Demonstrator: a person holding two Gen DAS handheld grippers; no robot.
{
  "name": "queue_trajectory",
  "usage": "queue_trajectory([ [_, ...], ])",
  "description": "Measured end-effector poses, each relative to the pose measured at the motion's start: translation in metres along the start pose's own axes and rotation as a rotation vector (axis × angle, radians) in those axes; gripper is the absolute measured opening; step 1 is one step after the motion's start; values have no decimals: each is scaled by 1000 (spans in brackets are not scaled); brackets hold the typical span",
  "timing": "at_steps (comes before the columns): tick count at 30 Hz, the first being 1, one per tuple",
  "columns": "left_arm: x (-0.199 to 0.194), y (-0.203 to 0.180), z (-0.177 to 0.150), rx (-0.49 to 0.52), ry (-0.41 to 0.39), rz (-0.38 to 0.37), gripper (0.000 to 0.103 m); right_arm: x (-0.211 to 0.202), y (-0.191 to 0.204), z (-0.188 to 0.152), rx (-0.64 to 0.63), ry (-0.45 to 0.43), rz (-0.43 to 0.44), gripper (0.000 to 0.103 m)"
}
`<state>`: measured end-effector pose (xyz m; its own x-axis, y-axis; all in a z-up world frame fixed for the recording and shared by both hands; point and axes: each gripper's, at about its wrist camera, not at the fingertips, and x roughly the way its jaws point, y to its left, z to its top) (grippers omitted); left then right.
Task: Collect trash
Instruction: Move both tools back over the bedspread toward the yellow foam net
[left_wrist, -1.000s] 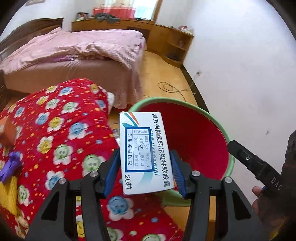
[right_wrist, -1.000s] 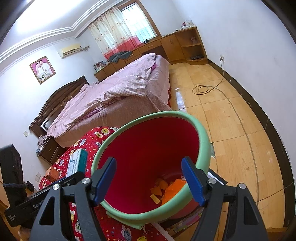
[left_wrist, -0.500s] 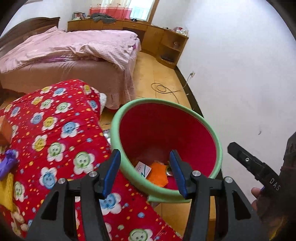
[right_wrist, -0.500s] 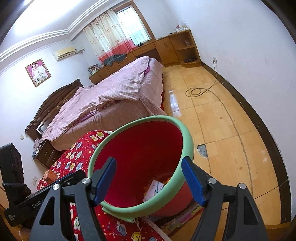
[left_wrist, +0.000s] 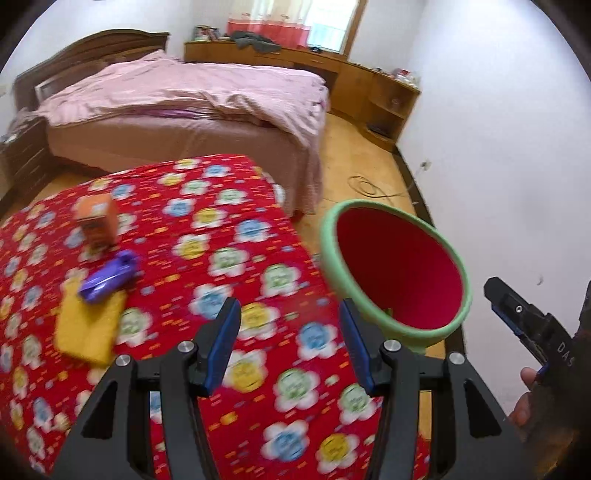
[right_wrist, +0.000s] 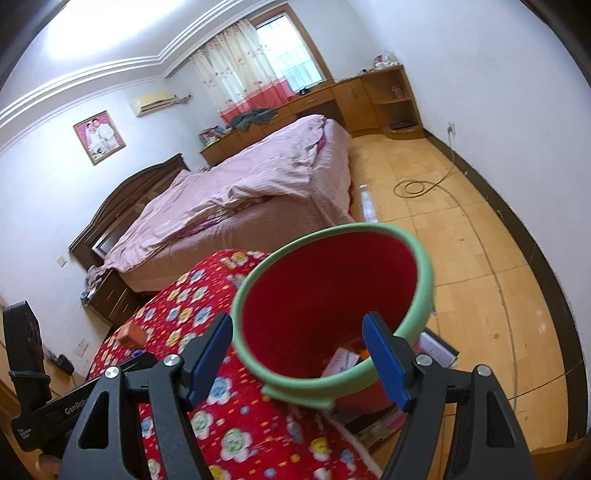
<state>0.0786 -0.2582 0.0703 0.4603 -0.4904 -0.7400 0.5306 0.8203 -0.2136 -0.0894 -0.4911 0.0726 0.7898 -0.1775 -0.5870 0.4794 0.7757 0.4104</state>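
The right tongs (right_wrist: 297, 354) gape empty around the near rim of the red bin (right_wrist: 332, 291), a white box (right_wrist: 341, 363) inside.

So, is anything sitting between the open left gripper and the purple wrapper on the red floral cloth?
Nothing visible does. The left gripper hangs open over bare red floral cloth, and the purple wrapper lies ahead to its left, resting partly on a yellow pad. The orange box stands beyond it, off the path.

Red flowered quilt (left_wrist: 221, 236) carries orange box (left_wrist: 96, 220), purple wrapper (left_wrist: 108, 277), yellow cloth (left_wrist: 88, 326).
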Motion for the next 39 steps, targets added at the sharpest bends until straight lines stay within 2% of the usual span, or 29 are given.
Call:
queue_trajectory([
  [9,-38,61,-29,-65,-8,101,55,-3,46,-25,-44,45,68,75],
  [21,-44,130,-66,-160,15,199,55,6,94,-58,-121,114,112,76],
  [29,-26,152,-80,-189,72,223,55,22,109,-73,-154,165,115,76],
  [39,-5,150,-81,-134,106,223,55,41,117,-83,-166,213,105,76],
])
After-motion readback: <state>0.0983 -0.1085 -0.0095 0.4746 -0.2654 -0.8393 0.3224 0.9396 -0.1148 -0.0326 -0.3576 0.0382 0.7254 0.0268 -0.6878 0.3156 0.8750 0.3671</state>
